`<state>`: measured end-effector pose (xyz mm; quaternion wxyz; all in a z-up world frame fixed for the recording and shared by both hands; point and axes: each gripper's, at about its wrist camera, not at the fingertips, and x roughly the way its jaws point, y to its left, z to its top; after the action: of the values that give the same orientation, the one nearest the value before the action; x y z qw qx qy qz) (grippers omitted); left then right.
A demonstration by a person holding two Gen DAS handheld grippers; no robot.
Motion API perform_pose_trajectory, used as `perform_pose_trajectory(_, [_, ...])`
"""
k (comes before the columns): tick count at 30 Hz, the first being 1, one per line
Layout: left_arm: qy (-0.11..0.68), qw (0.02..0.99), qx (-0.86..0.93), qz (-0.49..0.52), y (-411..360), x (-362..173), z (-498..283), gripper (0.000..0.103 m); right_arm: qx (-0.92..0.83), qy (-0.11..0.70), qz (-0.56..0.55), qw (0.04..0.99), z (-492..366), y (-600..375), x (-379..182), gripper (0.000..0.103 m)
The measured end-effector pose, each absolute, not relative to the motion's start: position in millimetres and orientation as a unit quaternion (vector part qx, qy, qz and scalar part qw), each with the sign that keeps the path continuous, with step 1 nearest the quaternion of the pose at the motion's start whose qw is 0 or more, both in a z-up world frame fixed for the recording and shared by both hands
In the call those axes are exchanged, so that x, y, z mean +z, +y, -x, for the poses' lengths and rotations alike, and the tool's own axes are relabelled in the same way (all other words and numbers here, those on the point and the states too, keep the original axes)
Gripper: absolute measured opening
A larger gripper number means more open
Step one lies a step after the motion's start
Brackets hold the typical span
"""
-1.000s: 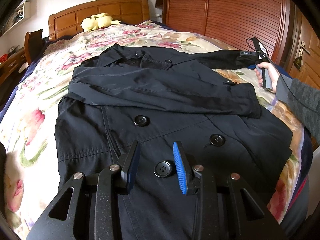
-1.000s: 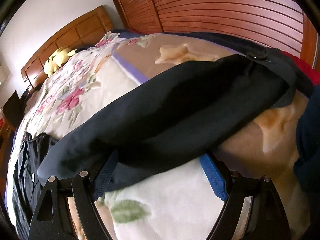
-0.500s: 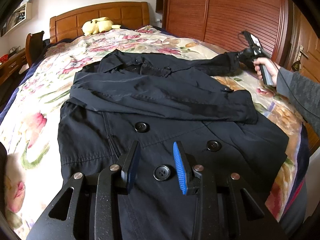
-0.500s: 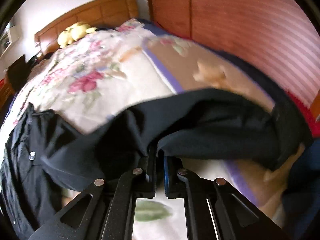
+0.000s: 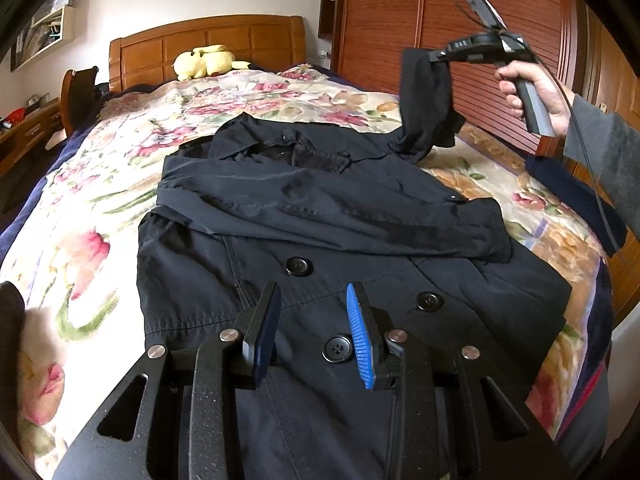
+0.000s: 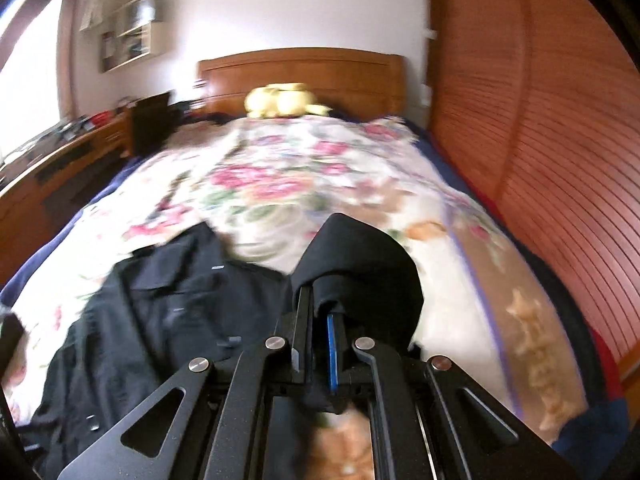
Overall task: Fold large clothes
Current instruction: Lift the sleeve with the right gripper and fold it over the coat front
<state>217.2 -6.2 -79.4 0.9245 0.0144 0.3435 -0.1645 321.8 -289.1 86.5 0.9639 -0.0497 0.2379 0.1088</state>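
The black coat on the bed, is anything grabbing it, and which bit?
Yes. The right gripper is shut on the end of one sleeve of the black coat, lifting it off the bed. The left gripper holds nothing.

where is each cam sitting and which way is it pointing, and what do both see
Left wrist: on the left hand-held gripper over the coat, facing the headboard; its open fingers show, plus the right hand.
Right wrist: on the right hand-held gripper, raised, facing the headboard; its fingers clamp the sleeve.
Shared: coat, sleeve, bed, yellow plush, wardrobe.
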Motion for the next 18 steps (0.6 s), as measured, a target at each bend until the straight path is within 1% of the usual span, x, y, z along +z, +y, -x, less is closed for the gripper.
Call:
perform_pose_trajectory(3, [0.340, 0.926, -0.161, -0.009, -3, -77, -217, 0.035, 0.147, 0.238, 0.069, 0.957, -303, -254, 79, 0.006])
perform_pose_trajectory(7, [0.334, 0.929, -0.160, -0.003, 2, -73, -215, 0.035, 0.190, 0.249, 0.089, 0.946, -283, -224, 54, 0.006])
perform_pose_trajectory(11, [0.331, 0.930, -0.159, 0.000, 4, -72, -214, 0.035, 0.195, 0.284, 0.099, 0.934, -279, -211, 21, 0.006])
perform_pose_trajectory(15, [0.329, 0.931, -0.159, -0.001, 4, -71, -214, 0.035, 0.194, 0.319, 0.097, 0.922, -273, -207, -10, 0.008])
perform_pose_trajectory(17, [0.329, 0.931, -0.159, -0.001, 4, -71, -214, 0.035, 0.198, 0.334, 0.090, 0.917, -271, -205, -20, 0.014])
perform_pose_trajectory(18, [0.329, 0.931, -0.159, -0.001, 3, -71, -214, 0.035, 0.204, 0.343, 0.084, 0.913, -271, -202, -25, 0.022])
